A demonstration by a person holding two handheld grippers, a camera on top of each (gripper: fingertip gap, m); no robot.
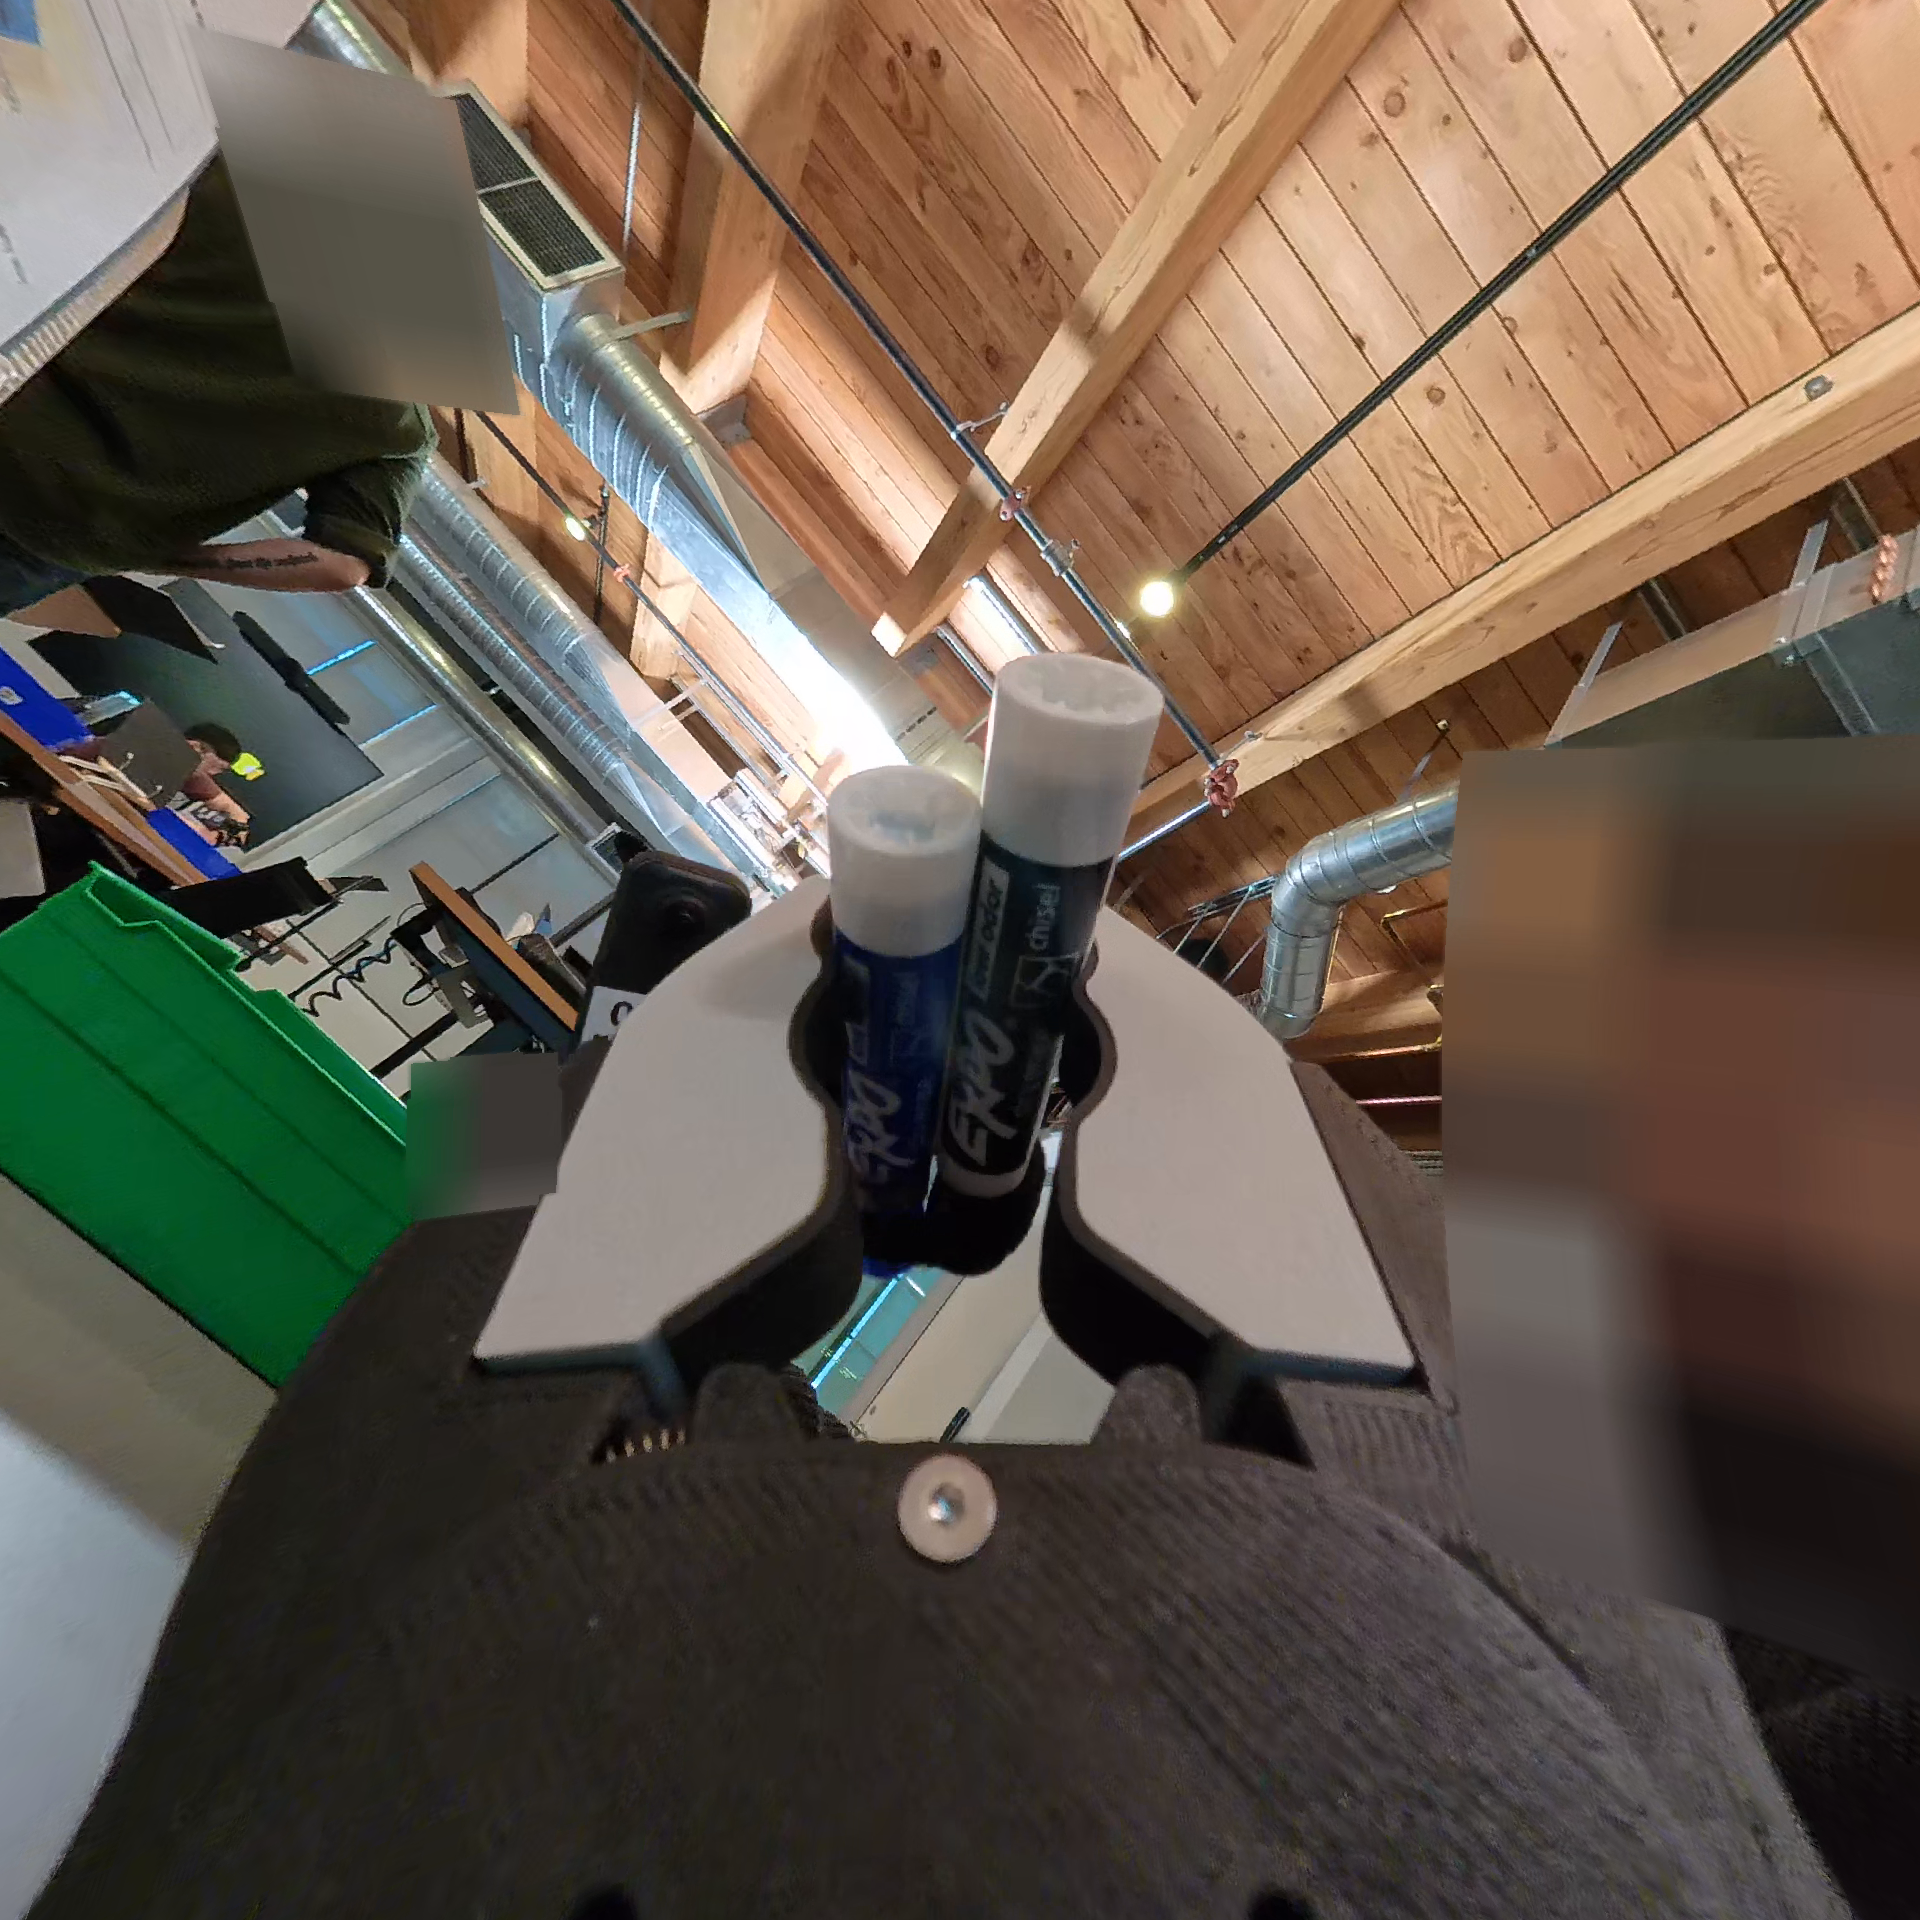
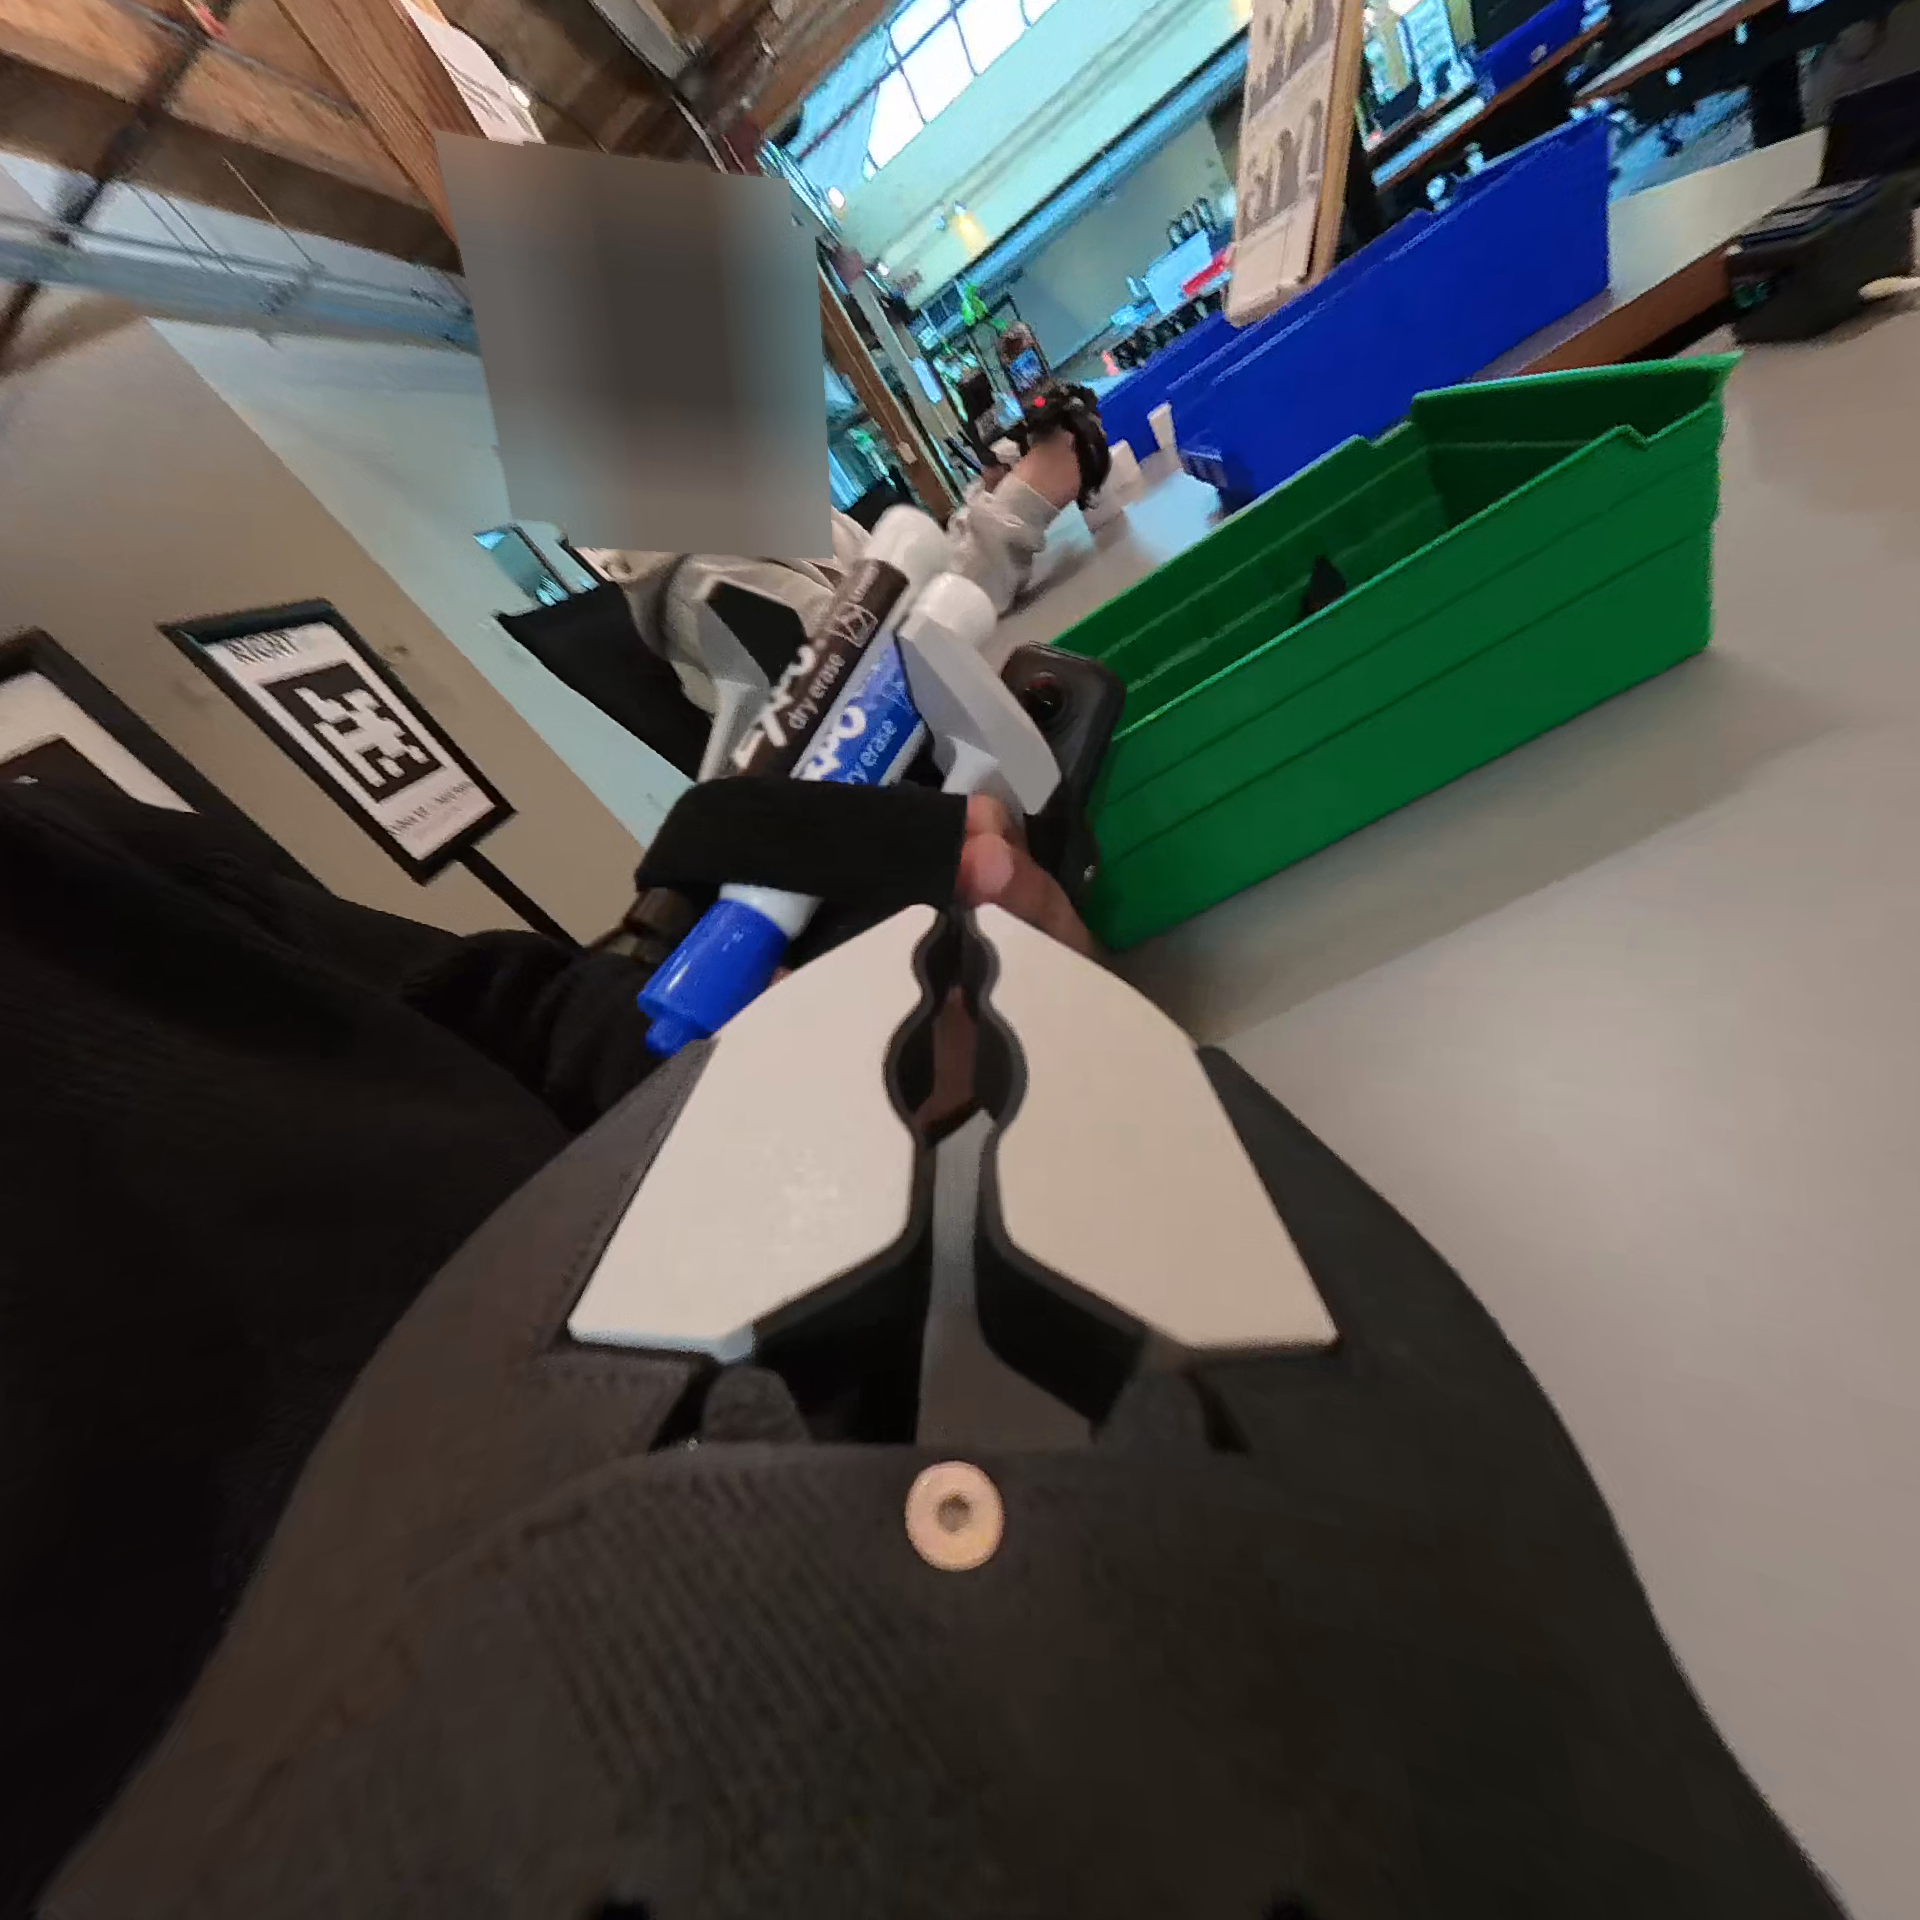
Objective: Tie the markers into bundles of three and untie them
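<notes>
My left gripper [image 1: 956, 977] points up toward the ceiling and is shut on two dry-erase markers side by side: a blue marker [image 1: 894, 997] and a black marker [image 1: 1023, 935], white ends up. The right wrist view shows the same gripper's white fingers [image 2: 977, 717] clamping the black marker [image 2: 821, 675] and the blue marker [image 2: 868, 727]. The blue marker's cap [image 2: 717, 956] sticks out below a gloved hand [image 2: 810, 842]. My right gripper [image 2: 961, 925] is shut with nothing between its pads, just below that hand.
A green bin [image 2: 1455, 644] stands on the grey table [image 2: 1558, 1091] to the right; it also shows in the left wrist view [image 1: 156, 1091]. Blue bins [image 2: 1403, 301] stand farther back. A framed marker sign [image 2: 343, 727] stands at left. People are nearby. The tips of one gripper are about 6 cm away from the tips of the other.
</notes>
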